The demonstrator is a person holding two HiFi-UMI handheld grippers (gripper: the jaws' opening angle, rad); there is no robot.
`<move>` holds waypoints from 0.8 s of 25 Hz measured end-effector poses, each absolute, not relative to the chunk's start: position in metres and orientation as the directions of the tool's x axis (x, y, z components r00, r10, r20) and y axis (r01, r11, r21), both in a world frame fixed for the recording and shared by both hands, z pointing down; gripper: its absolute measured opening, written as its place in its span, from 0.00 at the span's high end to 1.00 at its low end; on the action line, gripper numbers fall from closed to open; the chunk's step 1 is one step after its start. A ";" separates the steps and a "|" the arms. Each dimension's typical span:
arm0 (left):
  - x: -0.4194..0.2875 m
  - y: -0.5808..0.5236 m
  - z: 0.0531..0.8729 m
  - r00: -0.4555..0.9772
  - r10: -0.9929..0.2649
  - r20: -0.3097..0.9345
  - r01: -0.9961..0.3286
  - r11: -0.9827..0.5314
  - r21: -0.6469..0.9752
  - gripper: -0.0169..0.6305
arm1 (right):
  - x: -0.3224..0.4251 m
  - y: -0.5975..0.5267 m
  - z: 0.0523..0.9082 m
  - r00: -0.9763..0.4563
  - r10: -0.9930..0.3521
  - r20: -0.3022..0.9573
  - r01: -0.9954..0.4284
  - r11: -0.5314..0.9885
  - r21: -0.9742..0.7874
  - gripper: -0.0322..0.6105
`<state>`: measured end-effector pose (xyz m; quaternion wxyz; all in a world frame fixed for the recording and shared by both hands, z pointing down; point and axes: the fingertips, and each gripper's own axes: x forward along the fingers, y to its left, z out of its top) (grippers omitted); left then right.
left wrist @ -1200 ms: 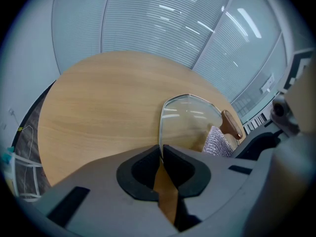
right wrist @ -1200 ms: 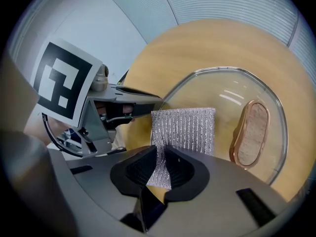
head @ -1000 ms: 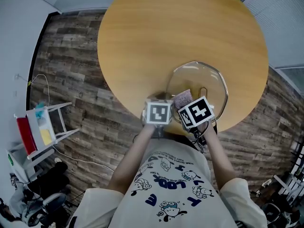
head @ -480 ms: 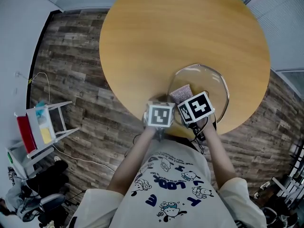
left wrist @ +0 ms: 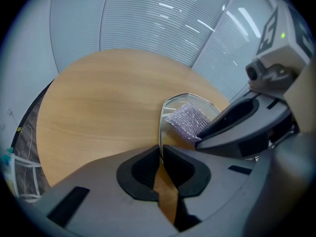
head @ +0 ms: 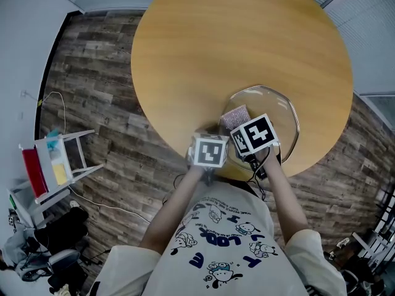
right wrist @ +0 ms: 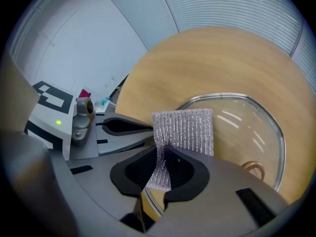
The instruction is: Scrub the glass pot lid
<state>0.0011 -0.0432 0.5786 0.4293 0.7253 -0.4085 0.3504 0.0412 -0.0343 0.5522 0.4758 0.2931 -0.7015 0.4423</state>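
The glass pot lid (head: 279, 111) is lying flat on the round wooden table (head: 234, 42), at the table's near edge. It is sitting straight ahead of and under my right tongs (right wrist: 162, 152), and ahead and to the right of my left tongs (left wrist: 160, 149). The left tongs are pinching the lid's near-left rim, with the thin glass edge running into the narrow gap between the two pads. The right tongs are clamping a silvery mesh scouring cloth (right wrist: 185, 130) by its lower end. The rest of the cloth is fanning out forward over the lid's glass, just inside the rim that the left tongs are holding. I cannot tell whether it is pressing on the glass. The lid's metal handle (right wrist: 254, 171) is showing to the right of the right tongs, beyond the cloth. The two tongs are working side by side, nearly touching.
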 end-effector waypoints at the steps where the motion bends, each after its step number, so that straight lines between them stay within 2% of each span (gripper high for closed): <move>1: 0.002 -0.043 0.579 0.420 -0.292 0.859 -0.894 -0.298 0.335 0.92 | 0.041 -0.036 0.552 -0.375 0.009 0.927 -0.831 0.439 -0.341 0.85; 20: 0.003 -0.043 0.573 0.402 -0.287 0.870 -0.894 -0.329 0.304 0.92 | 0.050 -0.072 0.551 -0.368 -0.025 0.930 -0.843 0.431 -0.322 0.85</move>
